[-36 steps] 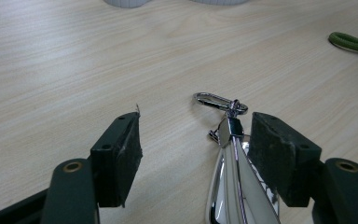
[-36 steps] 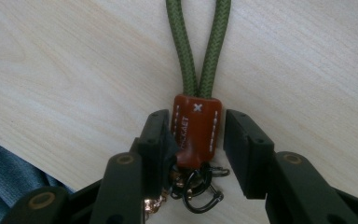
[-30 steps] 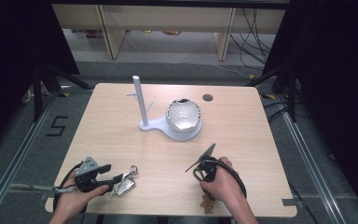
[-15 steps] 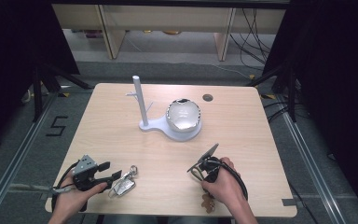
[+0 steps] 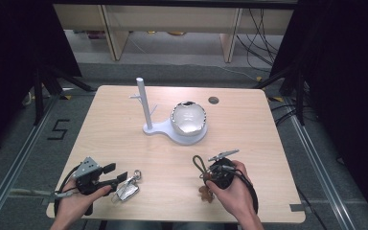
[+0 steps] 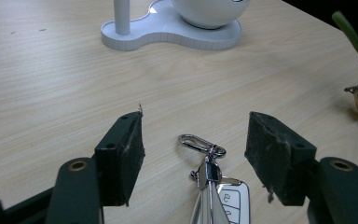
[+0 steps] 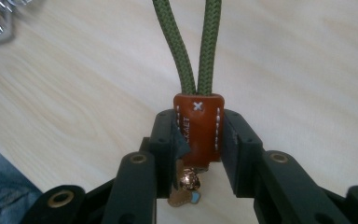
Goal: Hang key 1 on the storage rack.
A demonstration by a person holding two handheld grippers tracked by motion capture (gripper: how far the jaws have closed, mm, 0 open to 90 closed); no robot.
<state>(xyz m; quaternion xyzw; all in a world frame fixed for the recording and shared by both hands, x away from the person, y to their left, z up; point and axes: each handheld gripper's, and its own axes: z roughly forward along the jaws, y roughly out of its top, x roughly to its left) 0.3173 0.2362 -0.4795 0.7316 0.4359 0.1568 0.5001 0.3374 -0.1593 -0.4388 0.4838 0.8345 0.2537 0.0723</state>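
Two black jaws of the right gripper [image 7: 198, 149] pinch the brown leather tab [image 7: 199, 128] of a green cord keychain [image 7: 196, 46]; they have just closed.

Olive-green cord [image 7: 196, 44] — brown leather tab [image 7: 198, 128], white stitching; silver key fob [image 6: 223, 198].

Lab recording bay: black curtains [image 5: 9, 43], floor rails [image 5: 14, 163], loose cables [image 5: 261, 28].

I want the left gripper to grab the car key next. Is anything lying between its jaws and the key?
Nothing visible does. The left gripper has its jaws open on either side of the car key, whose clip lies on bare table between them.
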